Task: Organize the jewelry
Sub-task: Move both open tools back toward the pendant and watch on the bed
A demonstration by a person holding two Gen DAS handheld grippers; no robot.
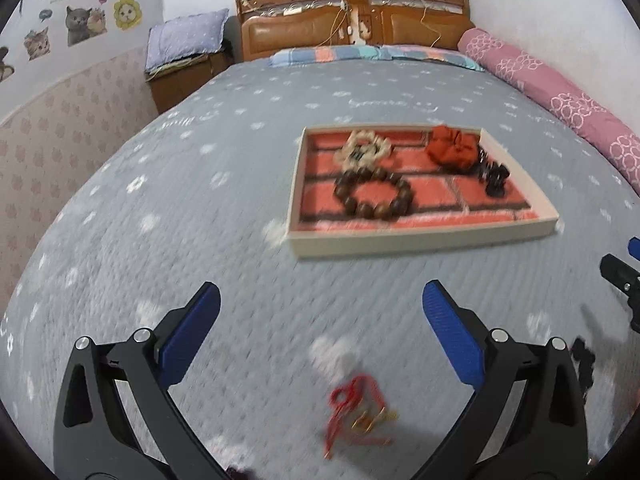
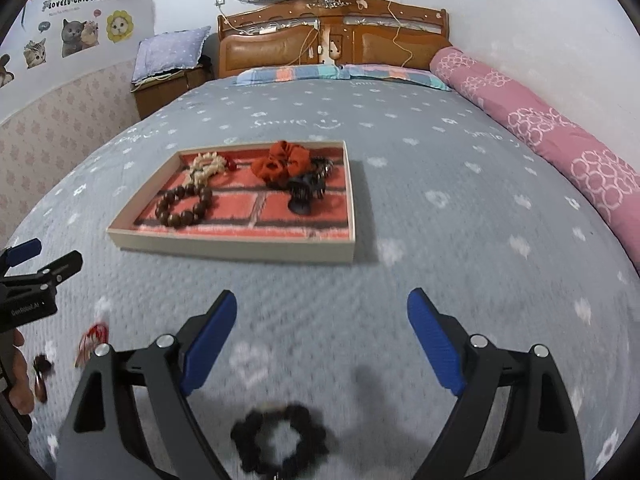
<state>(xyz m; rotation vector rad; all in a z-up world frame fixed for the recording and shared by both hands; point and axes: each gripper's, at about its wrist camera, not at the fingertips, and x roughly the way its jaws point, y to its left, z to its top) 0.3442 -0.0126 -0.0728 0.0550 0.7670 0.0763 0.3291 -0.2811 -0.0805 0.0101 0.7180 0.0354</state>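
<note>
A shallow tray [image 1: 420, 242] [image 2: 224, 246] with a brick-pattern floor lies on the grey bedspread. It holds a brown bead bracelet [image 1: 374, 196] [image 2: 184, 204], a cream bead bracelet [image 1: 362, 152] [image 2: 206, 168], an orange scrunchie [image 1: 452, 148] [image 2: 282, 164] and a black hair claw [image 1: 494, 178] [image 2: 306, 192]. My left gripper [image 1: 320, 310] stands open above a red cord charm [image 1: 356, 408] [image 2: 93, 338] lying on the bedspread, nothing between its fingers. My right gripper [image 2: 322, 312] is open over a black scrunchie [image 2: 280, 438], apart from it.
A small dark brown item [image 2: 40, 376] lies on the bedspread left of the right gripper. A rolled pink quilt [image 2: 560, 132] runs along the bed's right side. Pillows [image 2: 340, 74] and a wooden headboard [image 2: 332, 36] stand at the far end, a bedside cabinet [image 2: 164, 88] at back left.
</note>
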